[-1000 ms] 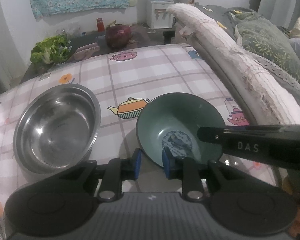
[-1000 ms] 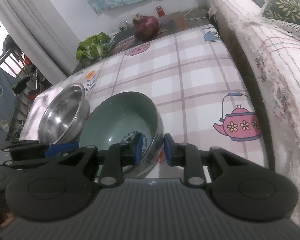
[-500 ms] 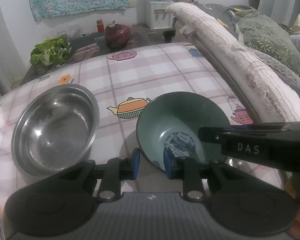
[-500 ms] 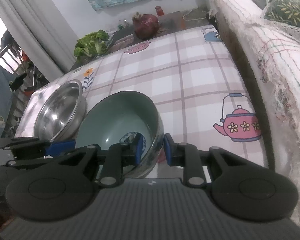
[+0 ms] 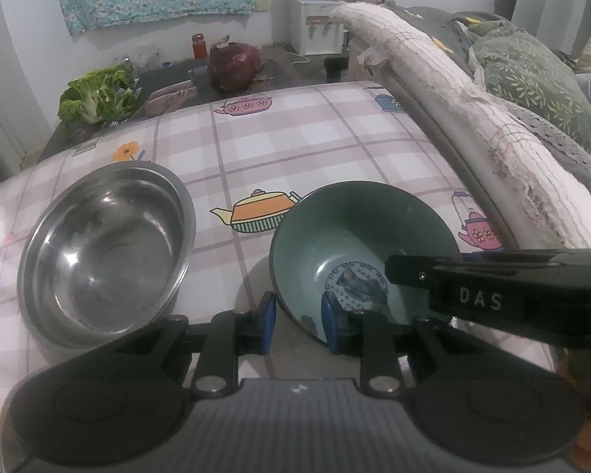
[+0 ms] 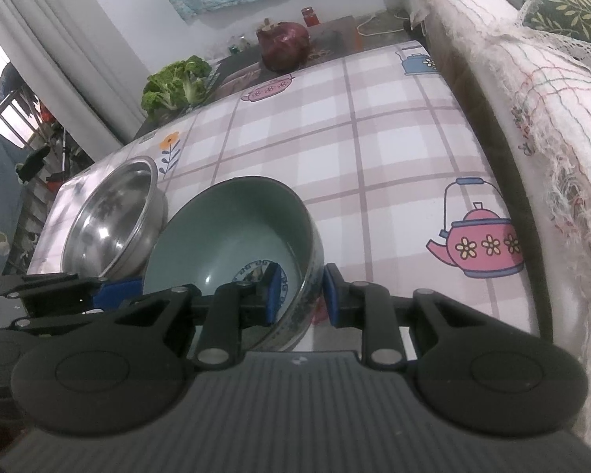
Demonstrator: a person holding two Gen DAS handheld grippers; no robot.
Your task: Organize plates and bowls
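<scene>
The steel bowl (image 5: 106,252) sits on the tablecloth (image 5: 295,146) at the left; the ceramic bowl (image 5: 358,248) sits to its right, near but apart in the left wrist view; the left gripper (image 5: 297,317) straddles the ceramic bowl's near-left rim, one pad inside, one outside; the right gripper (image 6: 297,295) straddles its right rim likewise; behind the cloth's far edge a lower table (image 5: 165,75) carries a leafy vegetable (image 5: 96,96) at the left, a red cabbage (image 5: 234,67) to its right and a jar (image 5: 199,45) behind; a covered sofa arm (image 5: 453,90) runs along the right side.
</scene>
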